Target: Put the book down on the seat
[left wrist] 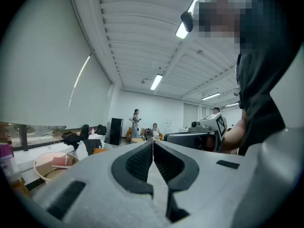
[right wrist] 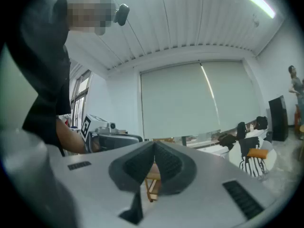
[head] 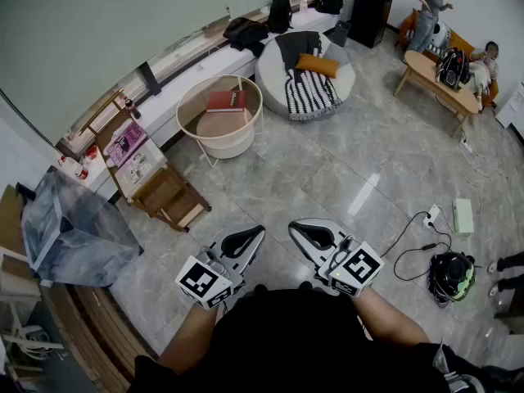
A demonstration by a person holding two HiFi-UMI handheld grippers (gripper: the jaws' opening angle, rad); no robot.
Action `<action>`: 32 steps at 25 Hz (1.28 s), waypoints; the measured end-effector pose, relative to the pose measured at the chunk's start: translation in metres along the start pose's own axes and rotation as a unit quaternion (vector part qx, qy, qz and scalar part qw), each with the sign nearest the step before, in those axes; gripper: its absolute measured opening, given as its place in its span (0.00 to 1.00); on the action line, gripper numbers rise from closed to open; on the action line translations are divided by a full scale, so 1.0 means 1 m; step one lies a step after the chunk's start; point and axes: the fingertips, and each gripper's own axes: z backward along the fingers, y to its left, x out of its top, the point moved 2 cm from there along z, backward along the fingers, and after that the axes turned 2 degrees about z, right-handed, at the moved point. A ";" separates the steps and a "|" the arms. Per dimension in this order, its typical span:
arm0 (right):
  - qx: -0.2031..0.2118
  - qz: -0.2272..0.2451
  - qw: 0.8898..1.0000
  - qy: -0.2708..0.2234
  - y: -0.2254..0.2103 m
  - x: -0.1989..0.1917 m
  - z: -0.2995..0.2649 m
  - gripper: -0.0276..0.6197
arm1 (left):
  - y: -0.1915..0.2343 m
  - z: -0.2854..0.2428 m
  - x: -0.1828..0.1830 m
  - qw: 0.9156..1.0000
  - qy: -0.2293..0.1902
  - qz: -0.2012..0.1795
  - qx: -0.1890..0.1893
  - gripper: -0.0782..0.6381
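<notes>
The red book lies flat on a round, rimmed side table at the back left, far from both grippers. The left gripper view shows the book small at lower left. A round white seat with a striped blanket and an orange cushion stands just right of the table. My left gripper and right gripper are held close to the person's body, side by side over the floor. Both are shut with nothing between the jaws, as the left gripper and right gripper show in their own views.
A low wooden stand with magazines stands left of the floor ahead, and a clear plastic box at far left. Cables, a power strip and a black bag lie on the floor at right. Two people are by a wooden table at back right.
</notes>
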 end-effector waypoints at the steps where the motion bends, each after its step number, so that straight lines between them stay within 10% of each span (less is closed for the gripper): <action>1: -0.002 0.000 1.000 -0.001 0.002 0.000 -0.001 0.09 | 0.000 0.003 0.000 1.000 0.000 0.001 0.001 0.15; 32: -0.060 0.017 0.998 0.010 0.014 0.014 0.009 0.09 | 0.019 0.040 -0.005 0.997 -0.030 0.036 -0.056 0.15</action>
